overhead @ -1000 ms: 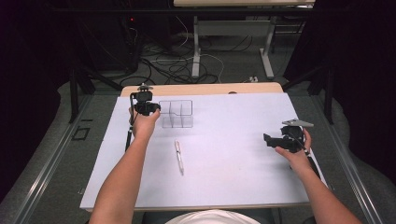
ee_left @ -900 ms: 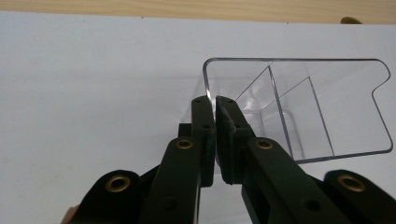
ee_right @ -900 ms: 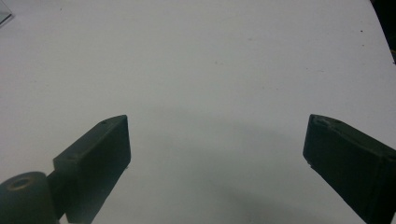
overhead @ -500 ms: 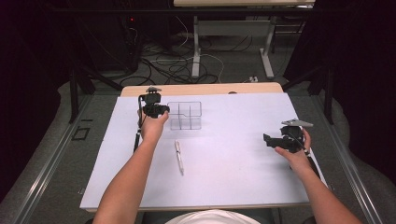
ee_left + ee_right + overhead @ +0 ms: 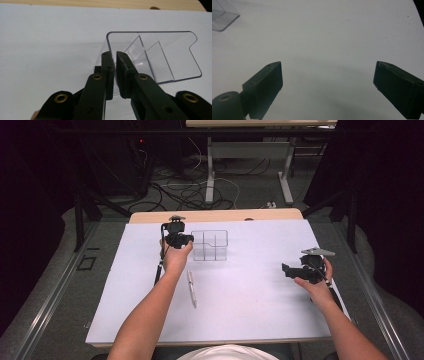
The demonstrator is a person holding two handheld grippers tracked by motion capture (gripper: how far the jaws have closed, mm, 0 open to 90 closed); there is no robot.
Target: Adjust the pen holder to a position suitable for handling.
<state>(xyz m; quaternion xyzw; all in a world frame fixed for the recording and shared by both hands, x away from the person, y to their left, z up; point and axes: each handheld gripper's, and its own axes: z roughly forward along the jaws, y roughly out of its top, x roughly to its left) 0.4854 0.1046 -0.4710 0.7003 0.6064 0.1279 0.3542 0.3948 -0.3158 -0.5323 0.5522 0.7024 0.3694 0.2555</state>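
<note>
Two claws: left claw point(image 5: 115, 72) pinches clear organizer point(image 5: 175, 53) wall (base cropped); right claw point(image 5: 327, 85) wide, empty.

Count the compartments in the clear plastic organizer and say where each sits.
3, as far as the high view shows: the clear plastic organizer has one long compartment along its left side and two stacked on its right, one far, one near. Transparent walls may hide more.

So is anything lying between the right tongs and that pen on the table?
Nothing visible. In the high view, bare white table cover lies between the open right tongs and the pen. The clear divided organizer sits farther back, held by the left tongs.
</note>
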